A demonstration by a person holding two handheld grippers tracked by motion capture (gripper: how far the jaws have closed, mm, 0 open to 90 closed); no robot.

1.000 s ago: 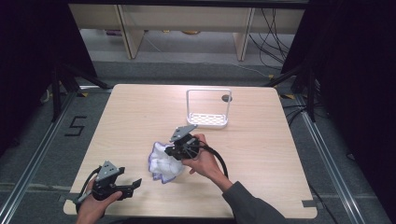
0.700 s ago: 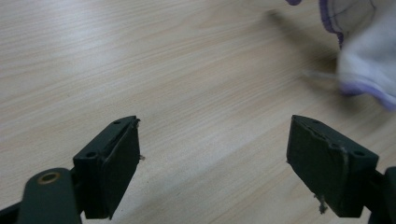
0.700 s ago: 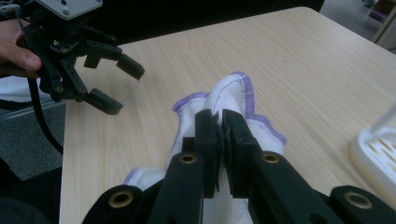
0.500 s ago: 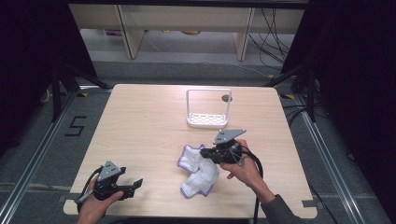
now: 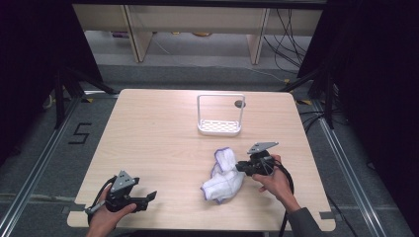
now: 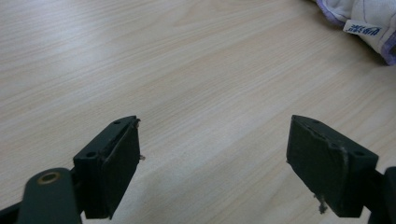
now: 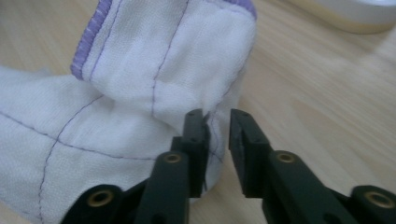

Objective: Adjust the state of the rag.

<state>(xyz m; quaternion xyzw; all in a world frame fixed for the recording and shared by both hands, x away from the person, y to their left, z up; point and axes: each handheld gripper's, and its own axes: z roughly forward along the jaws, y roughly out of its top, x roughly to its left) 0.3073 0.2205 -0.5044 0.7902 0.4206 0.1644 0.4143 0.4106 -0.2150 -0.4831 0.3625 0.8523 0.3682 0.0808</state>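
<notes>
Nearest you, your left tongs [image 5: 143, 199] rest low at the front left of the desk [image 5: 163, 128], jaws spread wide with nothing between them; in the left gripper view only bare wood lies between the pads [image 6: 119, 158], and a corner of the cloth [image 6: 364, 23] with its small blue-lettered label sits well off toward the top right.

A little farther in, on the right half, your right tongs [image 5: 239, 168] sit at the right edge of the white cloth [image 5: 222, 177], which lies crumpled on the desk with its purple-stitched hem turned up. In the right gripper view the jaws have just been opening: a narrow gap now shows between them, a fold of cloth [image 7: 140, 102] stands just ahead of and against the left pad, and no pinch remains. I judge you are letting go after dragging the cloth across.

To do this well, open the jaws a bit wider before you pull back, so no thread catches on a pad. Draw the tongs straight back along their own line, low and level, not sideways, or the raised fold will tumble.

Beyond, the white rack [image 5: 220, 114] stands at the far middle of the desk, well apart from the cloth.
</notes>
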